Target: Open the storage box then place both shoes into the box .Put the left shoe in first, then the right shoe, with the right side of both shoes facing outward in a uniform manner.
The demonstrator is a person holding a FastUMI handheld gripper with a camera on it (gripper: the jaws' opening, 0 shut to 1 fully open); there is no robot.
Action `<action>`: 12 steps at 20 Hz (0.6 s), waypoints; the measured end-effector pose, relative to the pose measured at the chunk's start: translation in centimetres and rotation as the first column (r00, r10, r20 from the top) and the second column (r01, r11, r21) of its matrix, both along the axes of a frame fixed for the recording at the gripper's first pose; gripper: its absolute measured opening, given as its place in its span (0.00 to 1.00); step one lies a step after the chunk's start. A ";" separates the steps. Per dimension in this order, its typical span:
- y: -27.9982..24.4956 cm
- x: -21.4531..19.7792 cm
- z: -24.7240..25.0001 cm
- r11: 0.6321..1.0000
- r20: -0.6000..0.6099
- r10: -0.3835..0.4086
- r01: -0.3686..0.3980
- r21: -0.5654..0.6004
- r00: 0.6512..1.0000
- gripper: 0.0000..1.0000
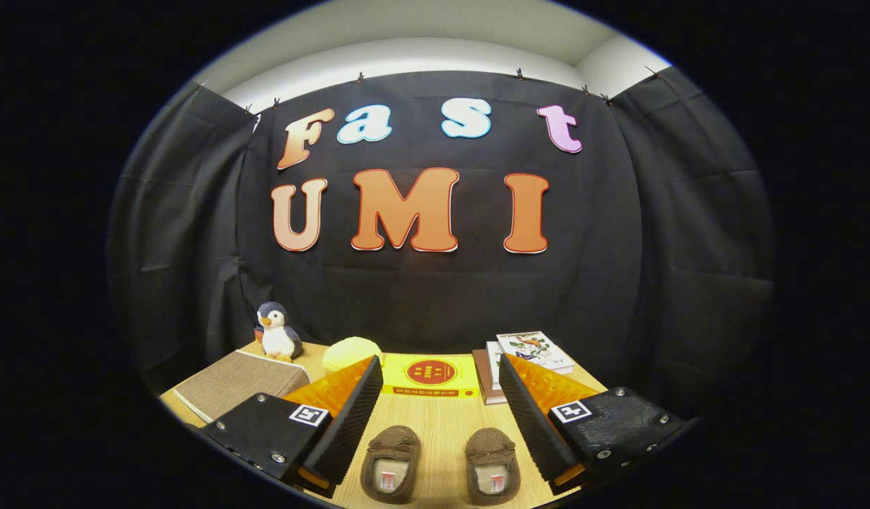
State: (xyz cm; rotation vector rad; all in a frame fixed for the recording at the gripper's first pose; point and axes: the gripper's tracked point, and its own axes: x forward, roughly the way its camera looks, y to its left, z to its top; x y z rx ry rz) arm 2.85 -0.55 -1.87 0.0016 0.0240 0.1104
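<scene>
At the bench's (442, 424) far edge I see a yellow book (430, 375) lying flat. Far left corner: penguin plush (278, 332), yellow ball (351, 352). Far right: stacked books (526, 357).

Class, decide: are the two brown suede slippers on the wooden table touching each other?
Apart. The gripper view shows bare table between the left slipper and the right slipper; both lie between the open fingers.

Soft even overhead light, sharp centre, fisheye bending at edges
</scene>
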 end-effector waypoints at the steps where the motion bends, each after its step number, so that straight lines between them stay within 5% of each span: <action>1: 0.0 0.1 -0.7 1.000 -0.006 0.000 0.000 0.000 1.000 0.99; 12: 3.3 -0.5 -10.1 0.997 -0.189 0.071 -0.072 0.005 0.979 0.99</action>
